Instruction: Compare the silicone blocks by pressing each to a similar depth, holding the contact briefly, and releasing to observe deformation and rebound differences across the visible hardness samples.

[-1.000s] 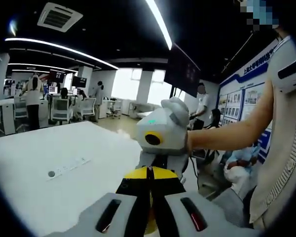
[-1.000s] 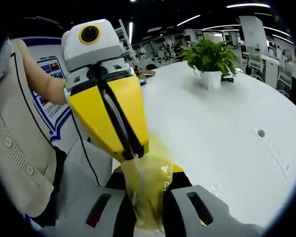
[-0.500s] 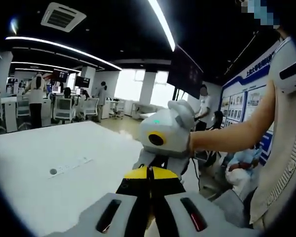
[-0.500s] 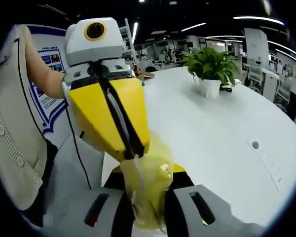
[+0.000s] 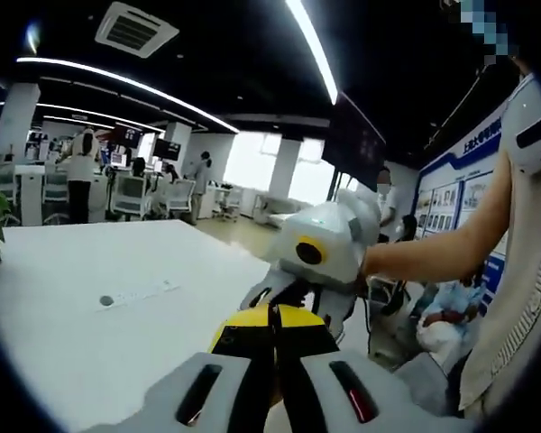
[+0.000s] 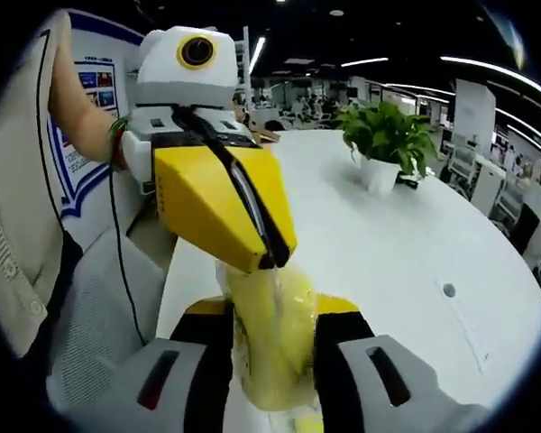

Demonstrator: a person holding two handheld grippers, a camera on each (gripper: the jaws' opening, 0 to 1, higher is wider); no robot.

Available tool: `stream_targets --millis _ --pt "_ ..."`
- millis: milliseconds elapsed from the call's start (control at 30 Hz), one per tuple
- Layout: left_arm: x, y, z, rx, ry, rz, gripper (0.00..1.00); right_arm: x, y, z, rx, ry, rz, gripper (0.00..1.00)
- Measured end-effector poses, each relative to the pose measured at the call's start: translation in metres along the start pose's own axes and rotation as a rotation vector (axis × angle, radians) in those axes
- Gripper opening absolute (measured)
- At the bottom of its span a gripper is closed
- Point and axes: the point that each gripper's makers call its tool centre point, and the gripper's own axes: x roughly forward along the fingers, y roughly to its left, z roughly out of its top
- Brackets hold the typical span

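Two grippers meet on one yellow silicone block (image 6: 272, 338), which sits low in the centre of the right gripper view, above the edge of the white table (image 6: 379, 253). The right gripper (image 6: 272, 361) pinches the block between its jaws from below; the pale, translucent material bulges up between the black pads. The left gripper (image 6: 272, 263) comes down from the upper left of that frame, its yellow jaws drawn together to a narrow tip that touches the block's top. Whether that tip nips the material or merely presses on it cannot be told.

In the left gripper view, the left gripper's own jaws (image 5: 272, 311) rise from the bottom centre, pressed together, with the other tool's white body just beyond them at centre right.

By my reading, this is the press-and-hold step on one sample. The next move calls for a clean release of the squeeze, keeping the block in sight so its rebound can be judged. A potted plant (image 6: 385, 140) stands at the upper right, well apart.
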Motion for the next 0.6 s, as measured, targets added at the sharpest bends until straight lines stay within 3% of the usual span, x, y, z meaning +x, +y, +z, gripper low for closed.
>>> stream_targets --millis 333,600 --pt "-0.006 0.007 -0.005 -0.029 0.001 0.013 0.00 -0.003 -0.004 0.011 -0.010 -0.051 -0.055 0.49" --pt "-0.006 0.011 -0.009 -0.039 0.000 0.025 0.00 -0.009 -0.003 0.009 0.004 -0.057 -0.084 0.54"
